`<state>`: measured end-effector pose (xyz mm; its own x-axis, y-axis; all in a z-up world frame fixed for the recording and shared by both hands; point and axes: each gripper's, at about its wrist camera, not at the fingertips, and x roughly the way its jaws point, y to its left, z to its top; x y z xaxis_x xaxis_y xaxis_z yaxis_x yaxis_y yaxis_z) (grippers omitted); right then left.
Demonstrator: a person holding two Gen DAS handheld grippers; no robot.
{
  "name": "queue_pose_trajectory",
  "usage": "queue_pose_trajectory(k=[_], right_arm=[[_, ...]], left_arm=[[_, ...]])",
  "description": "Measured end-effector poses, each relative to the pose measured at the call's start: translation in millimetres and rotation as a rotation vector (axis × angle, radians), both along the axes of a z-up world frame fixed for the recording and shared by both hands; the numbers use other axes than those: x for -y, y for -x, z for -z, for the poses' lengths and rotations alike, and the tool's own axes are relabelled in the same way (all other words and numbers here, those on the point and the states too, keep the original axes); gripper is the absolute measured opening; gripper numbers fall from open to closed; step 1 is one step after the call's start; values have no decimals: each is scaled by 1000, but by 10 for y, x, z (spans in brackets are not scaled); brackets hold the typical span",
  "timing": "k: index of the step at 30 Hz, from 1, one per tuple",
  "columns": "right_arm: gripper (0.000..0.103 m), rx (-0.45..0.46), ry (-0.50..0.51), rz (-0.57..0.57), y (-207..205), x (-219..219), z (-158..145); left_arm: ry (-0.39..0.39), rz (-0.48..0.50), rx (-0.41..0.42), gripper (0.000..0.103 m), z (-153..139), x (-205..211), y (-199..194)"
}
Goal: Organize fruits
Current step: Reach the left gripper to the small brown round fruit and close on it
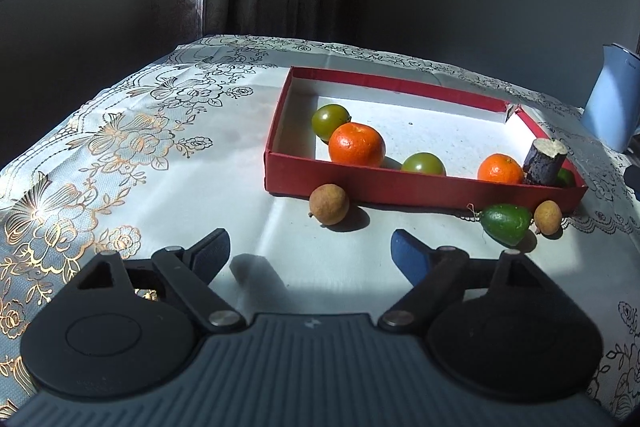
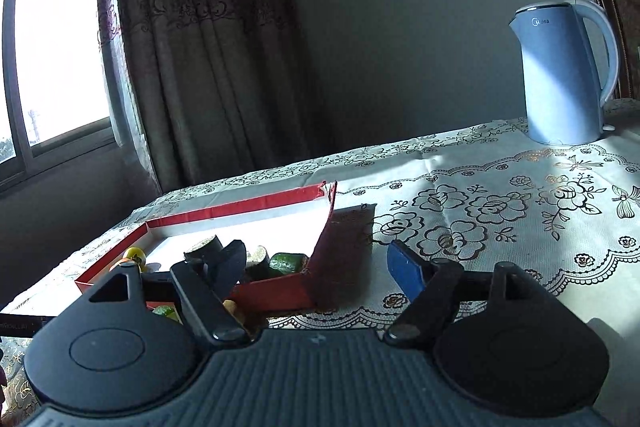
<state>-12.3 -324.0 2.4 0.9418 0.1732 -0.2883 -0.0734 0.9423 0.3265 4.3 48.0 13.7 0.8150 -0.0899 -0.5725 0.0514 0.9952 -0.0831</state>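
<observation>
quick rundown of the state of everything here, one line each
left hand-held gripper: open, empty, above the tablecloth
right hand-held gripper: open, empty
red box: lidless, far right corner torn
oranges: two, in the box
green fruits: in the box
sugarcane piece: in the box, cut end up
longans: two, outside by the box's front wall
green oval fruit: outside the box
kettle: upright, lid shut

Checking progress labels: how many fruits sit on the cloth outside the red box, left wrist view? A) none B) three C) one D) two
B: two brown longans and a green fruit lie on the tablecloth just in front of the red box, outside its near wall.
</observation>
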Motion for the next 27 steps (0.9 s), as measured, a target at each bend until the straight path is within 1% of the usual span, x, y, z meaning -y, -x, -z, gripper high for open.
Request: queue_pose_trajectory(k=[4,6,8,10,11,12,13,18,23,27], right_arm=[[78,-6,-3,-4,-14,1,5],[78,-12,-9,-7,-19,7,9],[78,-19,-14,-7,-31,16,15],[78,-24,-19,-7,-39,23,22],[78,-26,-19,-7,-43,23,23],[78,-26,-20,-7,-41,24,24],[78,-25,-20,-7,-39,23,25],[78,-28,-23,-7,-41,26,26],[78,-31,-26,-8,-44,31,26],[78,-33,-29,-7,-51,40,26]], left_arm=[[-82,-31,39,84,-13,75,-11],[-156,-69,60,84,-13,120,-9],[-204,-86,79,84,-5,149,-8],[-238,-104,80,74,4,162,-41],[-243,-112,78,71,8,156,-64],[-246,-120,72,63,11,146,-91],[-251,-138,70,59,10,129,-117],[-250,-156,37,59,34,30,-222],[-246,-119,34,59,41,43,-233],[-252,-117,21,59,52,65,-269]])
